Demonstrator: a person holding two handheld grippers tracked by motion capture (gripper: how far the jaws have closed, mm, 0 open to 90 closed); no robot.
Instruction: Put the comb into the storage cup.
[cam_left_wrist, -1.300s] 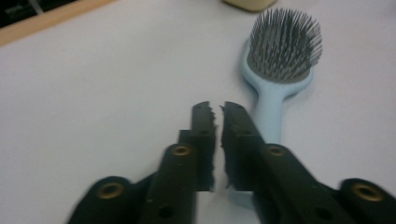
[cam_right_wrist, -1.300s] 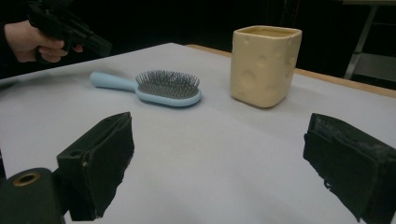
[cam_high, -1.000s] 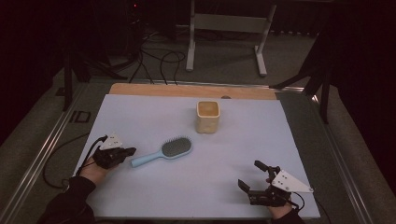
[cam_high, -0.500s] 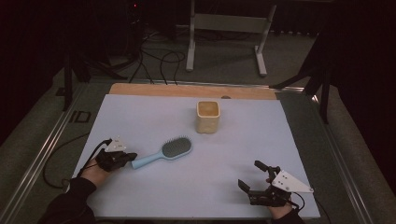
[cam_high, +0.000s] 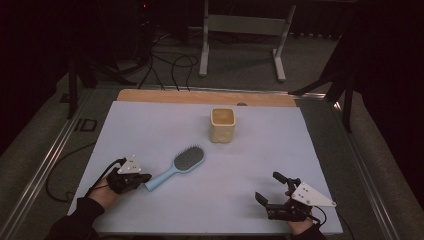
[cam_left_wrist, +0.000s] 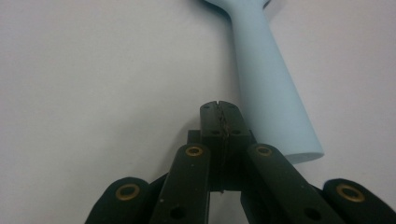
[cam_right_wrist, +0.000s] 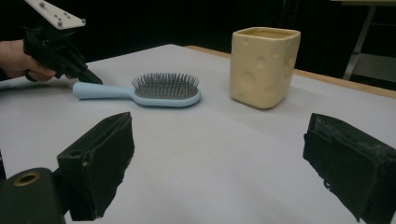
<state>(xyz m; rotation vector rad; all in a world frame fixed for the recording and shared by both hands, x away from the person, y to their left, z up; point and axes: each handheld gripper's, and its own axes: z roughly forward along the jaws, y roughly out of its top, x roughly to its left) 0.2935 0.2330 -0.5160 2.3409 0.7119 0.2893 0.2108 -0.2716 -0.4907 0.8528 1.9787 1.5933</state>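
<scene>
Hairbrush (cam_high: 179, 166): mid-left tabletop (cam_high: 150, 120), long axis running near-left to far-right, handle toward the left gripper (cam_high: 134, 179).
Left gripper: jaws closed, empty, beside the handle end.
Right gripper (cam_high: 274, 189): gaping, far right.

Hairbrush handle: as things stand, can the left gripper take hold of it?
Probably not yet. The left gripper has its jaws shut, tip beside the hairbrush handle end rather than around it. Nothing blocks the way; it would need to open first.
</scene>
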